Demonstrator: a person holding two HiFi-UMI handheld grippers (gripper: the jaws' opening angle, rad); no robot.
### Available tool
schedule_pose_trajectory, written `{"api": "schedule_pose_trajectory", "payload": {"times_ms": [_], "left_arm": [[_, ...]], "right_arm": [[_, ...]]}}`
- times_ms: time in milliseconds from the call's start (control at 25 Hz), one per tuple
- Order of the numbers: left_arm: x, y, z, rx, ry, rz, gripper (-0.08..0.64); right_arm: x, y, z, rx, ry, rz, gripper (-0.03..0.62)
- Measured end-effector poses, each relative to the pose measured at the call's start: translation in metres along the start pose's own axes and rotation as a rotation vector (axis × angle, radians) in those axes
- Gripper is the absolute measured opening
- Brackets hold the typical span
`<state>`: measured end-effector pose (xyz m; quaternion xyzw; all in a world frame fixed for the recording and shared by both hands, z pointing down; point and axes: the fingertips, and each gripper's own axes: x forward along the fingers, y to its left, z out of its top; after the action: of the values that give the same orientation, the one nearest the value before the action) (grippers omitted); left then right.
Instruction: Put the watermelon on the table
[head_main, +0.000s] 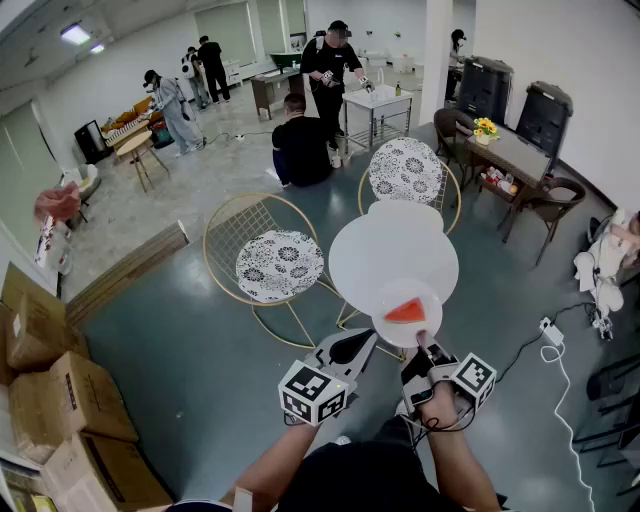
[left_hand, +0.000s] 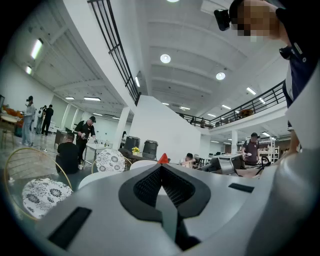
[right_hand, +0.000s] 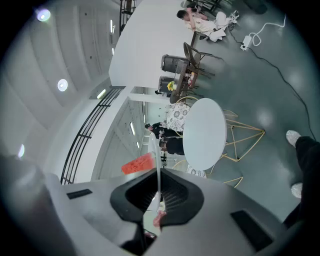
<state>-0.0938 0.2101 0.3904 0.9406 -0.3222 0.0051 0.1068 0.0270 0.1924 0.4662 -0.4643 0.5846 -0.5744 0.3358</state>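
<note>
R gripper (head_main: 424, 345) clamped on plate (head_main: 397, 294) rim (thin edge grip); watermelon (head_main: 405, 311) loose on top. Risk: plate tilts, slice slides off before reaching table (head_main: 385, 248). L gripper (head_main: 350, 347) closed, empty.

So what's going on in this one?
A person holds a gripper in each hand. The right gripper is clamped on the rim of a white plate carrying a watermelon slice, holding it by the near edge of the round white table. The left gripper is shut and empty.

One watermelon slice (head_main: 405, 311), one plate (head_main: 386, 327), one round table (head_main: 385, 255), two chairs (head_main: 279, 264).
</note>
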Motion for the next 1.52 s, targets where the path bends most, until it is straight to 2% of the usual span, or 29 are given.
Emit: {"api": "schedule_pose_trajectory", "payload": {"times_ms": [280,880,1240,1520], "left_arm": [[0.002,0.003,-0.001,-0.009,0.005,-0.002,0.003],[-0.004,0.015,-0.007,-0.017,0.019,-0.021,0.003],[0.007,0.022,-0.006,0.007,0.037,-0.048,0.003],[0.03,0.035,-0.006,-0.01,0.052,-0.041,0.004]], "right_arm": [[0.004,-0.001,0.004,0.036,-0.018,0.014,0.011],[0.014,-0.002,0.003,0.017,-0.031,-0.005,0.011],[0.028,-0.003,0.023,0.007,-0.062,-0.011,0.011],[0.049,-0.007,0.042,0.006,-0.05,-0.026,0.011]]}}
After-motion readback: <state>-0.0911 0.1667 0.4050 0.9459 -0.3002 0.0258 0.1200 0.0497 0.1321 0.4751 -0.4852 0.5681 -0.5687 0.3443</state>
